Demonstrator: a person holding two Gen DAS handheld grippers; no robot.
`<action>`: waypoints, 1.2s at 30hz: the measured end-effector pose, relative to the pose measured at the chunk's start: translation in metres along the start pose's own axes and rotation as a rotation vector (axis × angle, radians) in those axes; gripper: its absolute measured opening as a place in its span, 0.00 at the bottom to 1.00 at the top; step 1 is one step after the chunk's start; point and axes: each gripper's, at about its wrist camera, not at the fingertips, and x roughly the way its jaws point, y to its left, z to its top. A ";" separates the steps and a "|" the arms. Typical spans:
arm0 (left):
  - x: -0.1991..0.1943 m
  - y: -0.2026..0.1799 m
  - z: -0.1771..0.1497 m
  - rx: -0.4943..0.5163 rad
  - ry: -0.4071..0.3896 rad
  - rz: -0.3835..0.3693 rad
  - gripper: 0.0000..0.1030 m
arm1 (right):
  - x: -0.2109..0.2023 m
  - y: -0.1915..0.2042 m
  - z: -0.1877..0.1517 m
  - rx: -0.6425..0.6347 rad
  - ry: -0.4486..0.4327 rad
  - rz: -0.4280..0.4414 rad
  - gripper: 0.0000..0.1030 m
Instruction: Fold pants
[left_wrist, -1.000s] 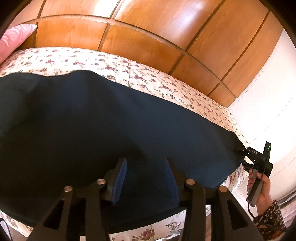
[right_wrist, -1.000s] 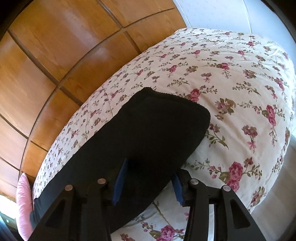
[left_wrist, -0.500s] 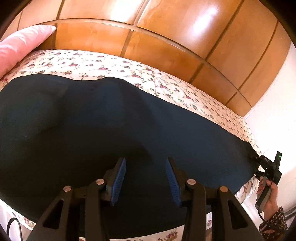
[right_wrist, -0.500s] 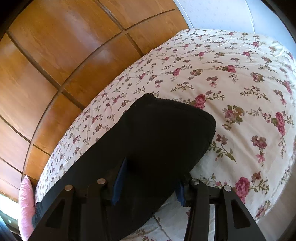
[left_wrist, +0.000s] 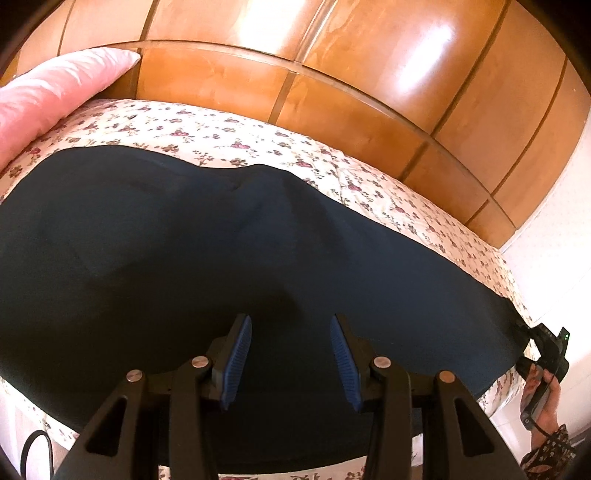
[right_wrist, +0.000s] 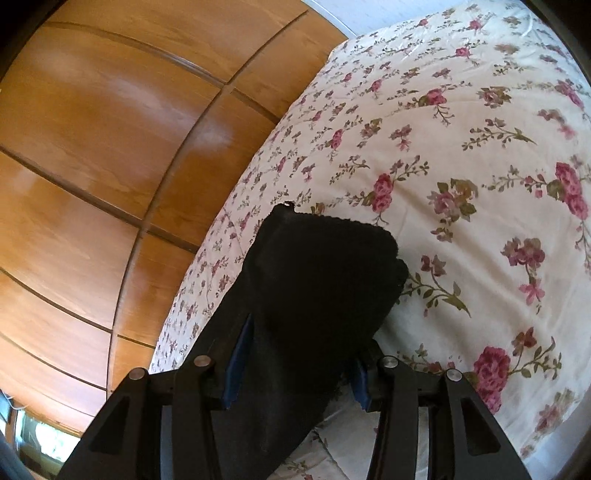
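While the dark pants (left_wrist: 258, 258) are spread across the floral bed (left_wrist: 369, 192), the left gripper (left_wrist: 291, 354) is held half open above them; the right gripper (right_wrist: 295, 354) is closed on their 3 o'clock end.

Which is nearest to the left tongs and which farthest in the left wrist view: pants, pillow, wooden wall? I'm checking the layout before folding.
1. Pants: dark cloth spread on the bed right at the left tongs and beyond.
2. Pillow: pink, past the pants, at the upper left on the bed.
3. Wooden wall: panels behind the bed's far edge, across the top.
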 end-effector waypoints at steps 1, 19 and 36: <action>0.000 0.000 0.000 -0.002 0.000 0.001 0.44 | 0.000 0.001 -0.001 -0.003 -0.002 0.000 0.47; -0.002 -0.001 -0.003 0.006 -0.005 -0.005 0.44 | -0.016 0.021 0.006 -0.021 -0.042 0.033 0.18; -0.020 0.014 -0.002 -0.035 -0.055 -0.026 0.44 | -0.061 0.197 -0.039 -0.452 -0.165 -0.023 0.17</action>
